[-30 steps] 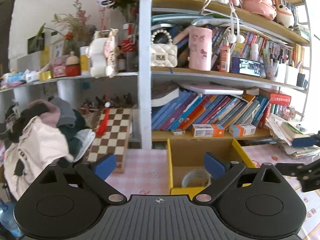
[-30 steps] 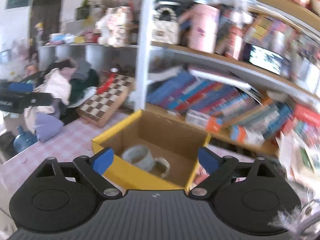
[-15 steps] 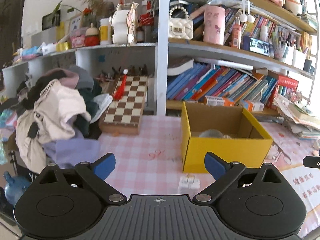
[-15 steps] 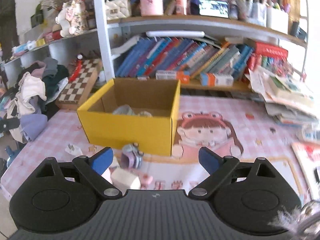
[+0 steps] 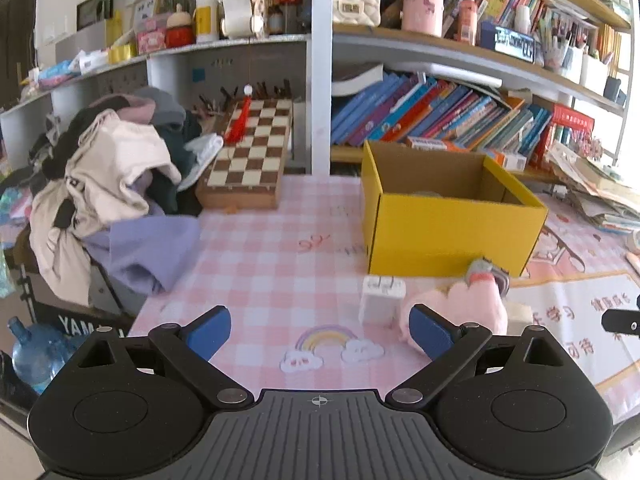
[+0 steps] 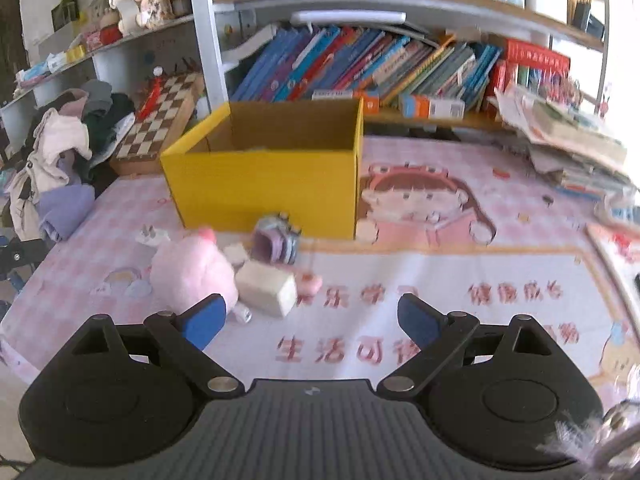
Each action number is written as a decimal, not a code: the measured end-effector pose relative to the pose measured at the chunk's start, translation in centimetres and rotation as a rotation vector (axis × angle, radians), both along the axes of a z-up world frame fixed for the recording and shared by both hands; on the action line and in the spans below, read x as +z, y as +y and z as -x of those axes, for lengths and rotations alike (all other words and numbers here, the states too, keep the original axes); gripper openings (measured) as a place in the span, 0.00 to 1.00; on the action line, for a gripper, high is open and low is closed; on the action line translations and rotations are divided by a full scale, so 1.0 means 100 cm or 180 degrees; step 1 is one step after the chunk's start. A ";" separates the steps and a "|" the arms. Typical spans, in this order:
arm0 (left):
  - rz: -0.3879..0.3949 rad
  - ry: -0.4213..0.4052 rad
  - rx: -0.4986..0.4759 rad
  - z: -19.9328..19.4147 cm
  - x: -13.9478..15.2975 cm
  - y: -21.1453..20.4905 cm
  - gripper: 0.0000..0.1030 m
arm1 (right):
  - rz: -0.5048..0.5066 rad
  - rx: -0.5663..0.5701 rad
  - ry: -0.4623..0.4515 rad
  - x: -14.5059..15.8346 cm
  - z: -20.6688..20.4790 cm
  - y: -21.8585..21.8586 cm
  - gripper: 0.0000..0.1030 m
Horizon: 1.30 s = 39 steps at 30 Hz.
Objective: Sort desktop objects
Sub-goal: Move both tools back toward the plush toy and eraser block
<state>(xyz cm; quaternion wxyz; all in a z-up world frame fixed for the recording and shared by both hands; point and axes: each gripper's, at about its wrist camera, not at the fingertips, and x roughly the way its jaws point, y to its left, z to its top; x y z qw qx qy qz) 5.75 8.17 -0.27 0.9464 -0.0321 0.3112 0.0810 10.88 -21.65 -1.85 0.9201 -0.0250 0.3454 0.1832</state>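
A yellow cardboard box [image 5: 448, 230] [image 6: 264, 188] stands open on the pink checked desk. In front of it lie a pink plush toy [image 5: 468, 306] [image 6: 190, 270], a white plug adapter [image 5: 380, 298] [image 6: 152, 234], a cream block [image 6: 266, 288] and a small purple-grey item [image 6: 276, 242] [image 5: 486, 272]. My left gripper [image 5: 320, 330] is open and empty, low over the desk, with the adapter and plush just beyond its right finger. My right gripper [image 6: 310, 318] is open and empty, and the plush and cream block sit just past its left finger.
A heap of clothes [image 5: 108, 176] spills over the desk's left edge. A chessboard box [image 5: 250, 152] leans behind it. Shelves of books [image 6: 360, 66] run along the back. Stacked papers [image 6: 568, 140] sit at the right. A water bottle [image 5: 38, 356] stands below the left edge.
Both grippers have drawn back from over the yellow box and dropped lower toward the desk. The small objects in front of the box have come into view near the fingers.
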 end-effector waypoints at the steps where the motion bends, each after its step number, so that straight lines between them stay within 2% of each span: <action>1: 0.0013 0.0023 0.0000 0.001 -0.003 -0.001 0.95 | 0.0007 0.0010 0.0016 -0.003 0.002 0.001 0.90; 4: 0.0055 0.0090 0.0014 0.004 -0.010 -0.004 0.95 | 0.0056 0.0018 0.0102 -0.011 0.006 0.005 0.90; 9: 0.0155 0.0274 0.0075 0.012 -0.024 -0.013 0.95 | 0.0102 -0.0038 0.0587 -0.031 0.012 0.011 0.90; 11: 0.0203 0.0363 0.0024 0.014 -0.029 -0.016 0.95 | 0.0151 0.0046 0.0633 -0.035 0.018 0.016 0.91; 19: 0.0104 0.0495 -0.0234 0.011 -0.037 -0.036 0.95 | 0.0318 0.0340 0.0423 -0.031 0.025 0.033 0.91; 23: -0.0015 0.0500 -0.0384 0.008 -0.037 -0.048 0.95 | 0.0426 0.0467 0.0281 -0.032 0.024 0.040 0.90; 29: -0.0090 0.0482 -0.0452 0.001 -0.036 -0.056 0.95 | 0.0450 0.0565 0.0160 -0.028 0.020 0.042 0.89; 39: -0.0074 0.0513 -0.0476 -0.012 -0.040 -0.062 0.95 | 0.0353 0.0570 0.0212 -0.025 0.000 0.039 0.88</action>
